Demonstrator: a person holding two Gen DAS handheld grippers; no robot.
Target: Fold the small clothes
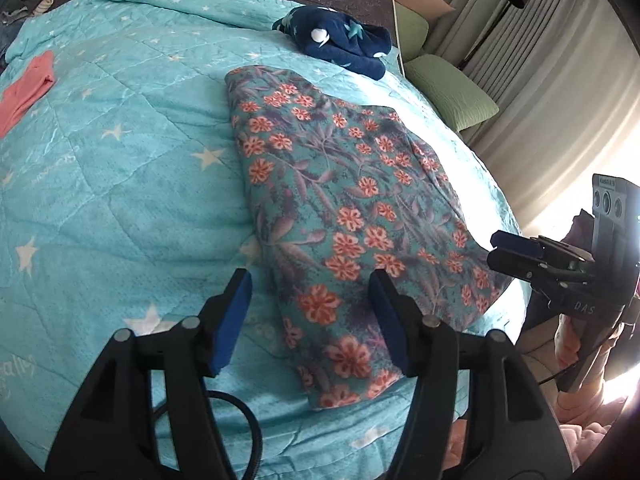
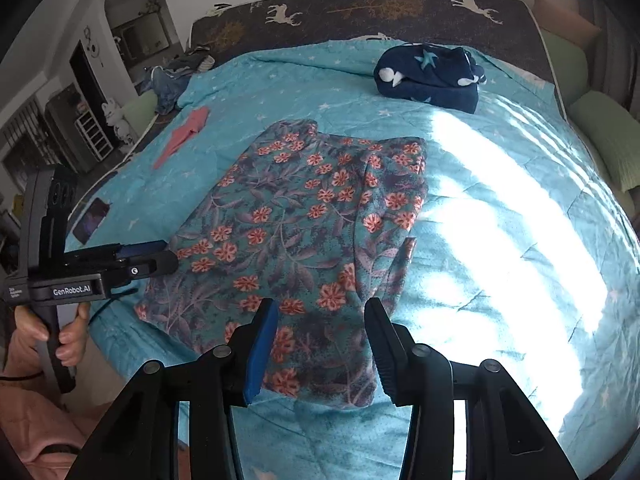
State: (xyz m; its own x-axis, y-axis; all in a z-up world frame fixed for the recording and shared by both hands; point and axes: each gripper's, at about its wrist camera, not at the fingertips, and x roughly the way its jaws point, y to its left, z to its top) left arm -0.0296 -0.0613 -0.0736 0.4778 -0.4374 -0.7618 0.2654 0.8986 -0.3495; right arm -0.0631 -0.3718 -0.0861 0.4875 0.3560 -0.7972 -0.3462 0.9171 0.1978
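- Your left tool [image 1: 310, 316] hung spread over the floral garment's [image 1: 344, 208] near edge, pinching nothing.
- Your right tool [image 2: 322, 344] was spread too, empty.
- You had the garment partly folded on the bed [image 1: 120, 184]; more folds likely remained.

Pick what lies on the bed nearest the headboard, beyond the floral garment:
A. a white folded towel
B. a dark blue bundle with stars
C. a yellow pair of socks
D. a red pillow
B: the dark blue bundle with star prints sits on the turquoise quilt just below the headboard, farther back than the floral garment.
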